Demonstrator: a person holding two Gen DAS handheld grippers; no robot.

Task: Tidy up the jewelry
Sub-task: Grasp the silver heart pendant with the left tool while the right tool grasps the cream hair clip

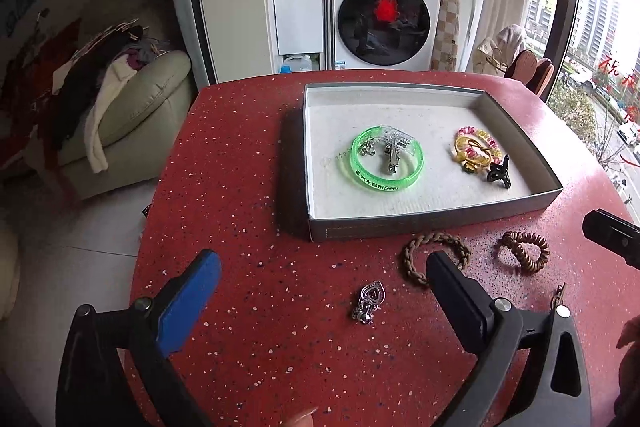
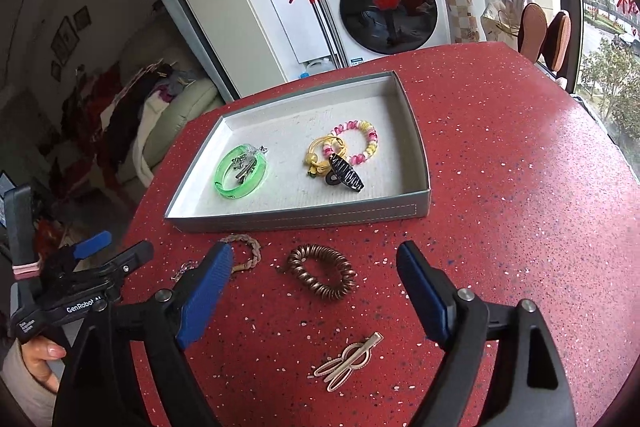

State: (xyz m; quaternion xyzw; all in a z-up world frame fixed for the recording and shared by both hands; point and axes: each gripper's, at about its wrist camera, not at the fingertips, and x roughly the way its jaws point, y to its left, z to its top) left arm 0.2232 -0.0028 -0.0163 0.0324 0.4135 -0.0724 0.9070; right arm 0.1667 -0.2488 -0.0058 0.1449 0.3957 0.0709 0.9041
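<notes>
1. On the red table [image 1: 248, 147], a grey tray [image 1: 432, 219] holds a green bangle [image 1: 387, 163], a yellow and pink hair tie [image 1: 478, 145] and a black clip [image 1: 500, 173].
2. In front of the tray lie a braided bracelet [image 1: 416, 255], a brown coil tie [image 2: 322, 273], a silver pendant [image 1: 369, 301] and a beige hairpin [image 2: 348, 359].
3. The left gripper [image 1: 324, 267] hovers over the pendant, jaws spread, holding nothing.
4. The right gripper [image 2: 314, 263] hangs over the coil tie, jaws spread wide and empty.
</notes>
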